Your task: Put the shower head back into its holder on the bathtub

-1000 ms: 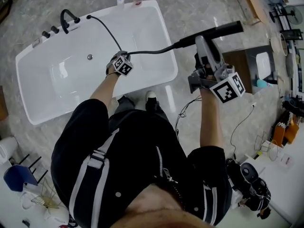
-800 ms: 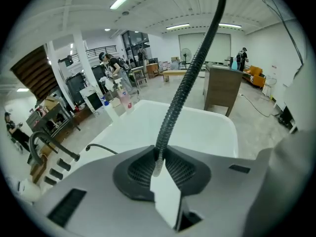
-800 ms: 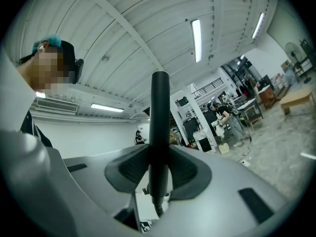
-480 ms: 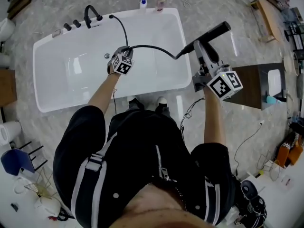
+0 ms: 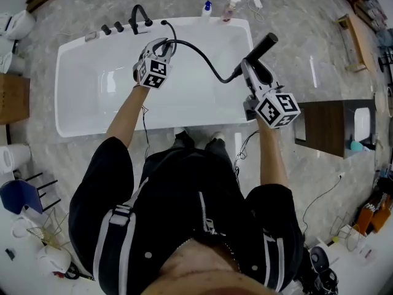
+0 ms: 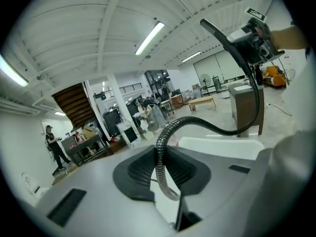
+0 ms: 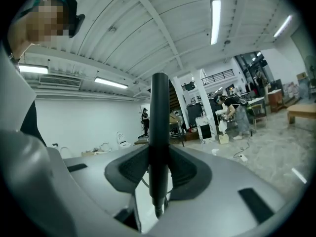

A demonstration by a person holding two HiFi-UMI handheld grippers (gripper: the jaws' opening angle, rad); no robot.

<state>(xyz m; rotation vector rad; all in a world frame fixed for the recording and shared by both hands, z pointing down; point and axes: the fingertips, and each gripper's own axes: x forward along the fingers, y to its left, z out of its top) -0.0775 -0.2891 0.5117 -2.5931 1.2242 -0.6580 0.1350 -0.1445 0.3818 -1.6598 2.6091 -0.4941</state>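
The white bathtub [image 5: 80,118] lies ahead of me, with a black faucet [image 5: 140,16] and knobs on its far rim. A black hose [image 5: 199,57] runs from the rim beside the faucet through my left gripper [image 5: 159,45], which is shut on it, and on to the shower head [image 5: 263,45]. My right gripper [image 5: 249,72] is shut on the shower head's handle over the tub's right end. In the left gripper view the ribbed hose [image 6: 160,154] is pinched between the pads of the left gripper [image 6: 161,172]. In the right gripper view the black handle [image 7: 159,112] stands upright in the right gripper [image 7: 159,177].
Two bottles [image 5: 207,7] stand at the tub's far rim. A dark cabinet with a basin [image 5: 334,128] is on the right. Cables [image 5: 245,145] trail on the floor near my feet. A wooden box [image 5: 12,97] and a blue stool [image 5: 15,203] are at the left.
My left gripper has risen and moved toward the faucet with the hose in it. My right gripper has brought the shower head down and left, over the tub's right end.
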